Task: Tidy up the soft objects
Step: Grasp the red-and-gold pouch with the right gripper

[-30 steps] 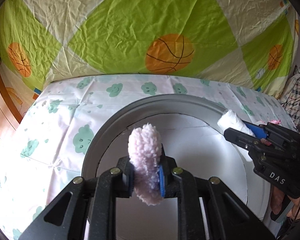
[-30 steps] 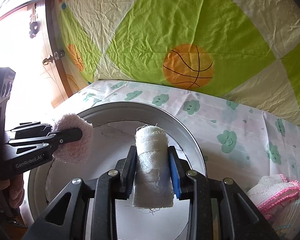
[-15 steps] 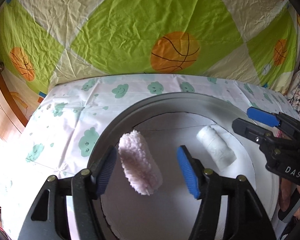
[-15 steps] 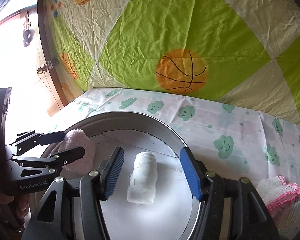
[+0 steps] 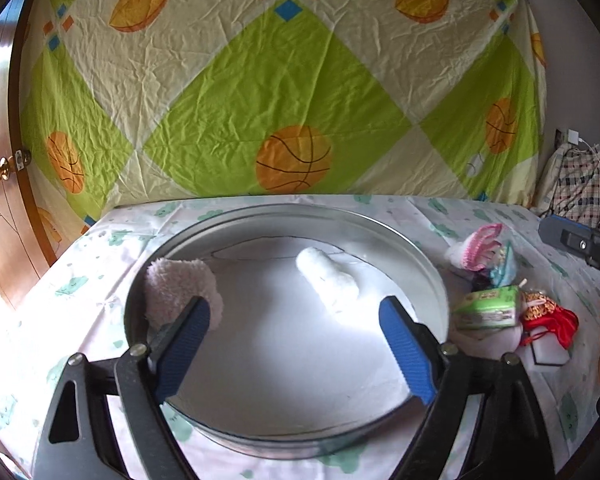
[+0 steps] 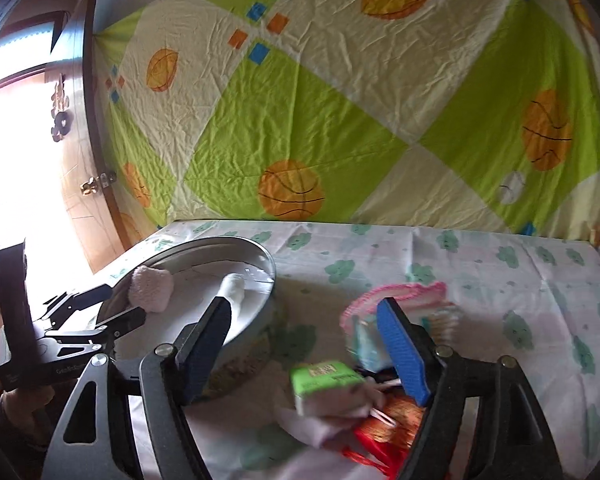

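Both claws stand wide and hold nothing. The left gripper (image 5: 294,344) has just been opening, and the only thing near its jaws is the pink fluffy roll (image 5: 182,294), which lies in the round metal tray (image 5: 432,276) against the left wall, just behind the left finger and not pinched. The white cloth roll (image 5: 328,276) lies further in, towards the back right of the tray, apart from the pink one.

The right gripper (image 6: 304,344) has also just been opening; nothing sits between its jaws, and it now faces the heap of small things (image 6: 364,384) on the cloud-print sheet (image 6: 500,272) beside the tray. The green packet (image 6: 324,386) is nearest, with a pink-edged cloth (image 6: 400,294) behind it.

To my eye the step now is fetching the next soft piece. It would go best to keep the jaws wide, choose one item on top of the heap, come down over its middle and close gently, so the neighbours are not dragged along.
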